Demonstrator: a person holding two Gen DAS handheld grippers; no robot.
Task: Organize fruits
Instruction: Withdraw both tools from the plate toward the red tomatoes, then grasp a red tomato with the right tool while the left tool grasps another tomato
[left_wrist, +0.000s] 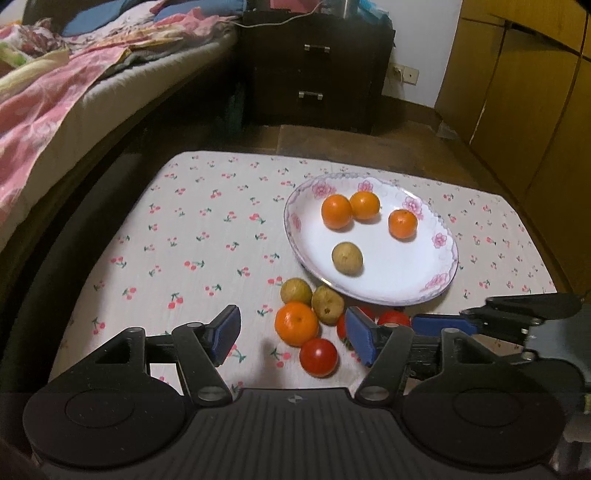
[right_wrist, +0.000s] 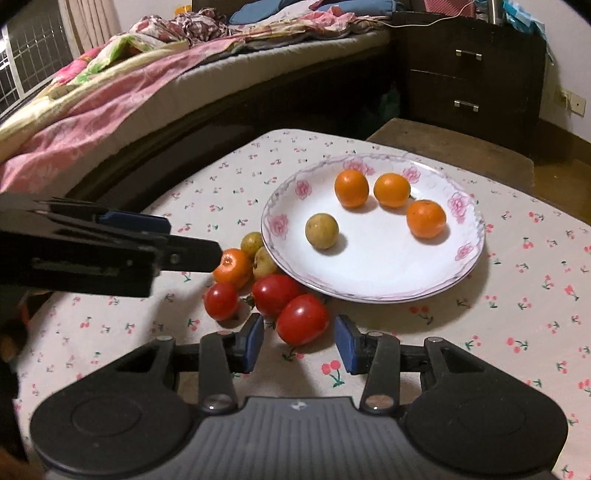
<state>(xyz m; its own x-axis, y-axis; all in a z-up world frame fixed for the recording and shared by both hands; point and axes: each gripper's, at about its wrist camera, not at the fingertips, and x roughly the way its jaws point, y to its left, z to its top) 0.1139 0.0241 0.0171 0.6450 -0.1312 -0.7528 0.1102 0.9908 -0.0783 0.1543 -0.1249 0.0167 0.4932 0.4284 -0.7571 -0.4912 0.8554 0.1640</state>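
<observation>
My left gripper hangs wide open and empty over the loose pile near the table's front edge, its pads either side of an orange and a tomato, touching neither. The plate, toward the far right corner, already carries three oranges and one brownish fruit; I judge it's the collecting spot. My right gripper is open too, bracketing the nearest tomato without contact.
</observation>
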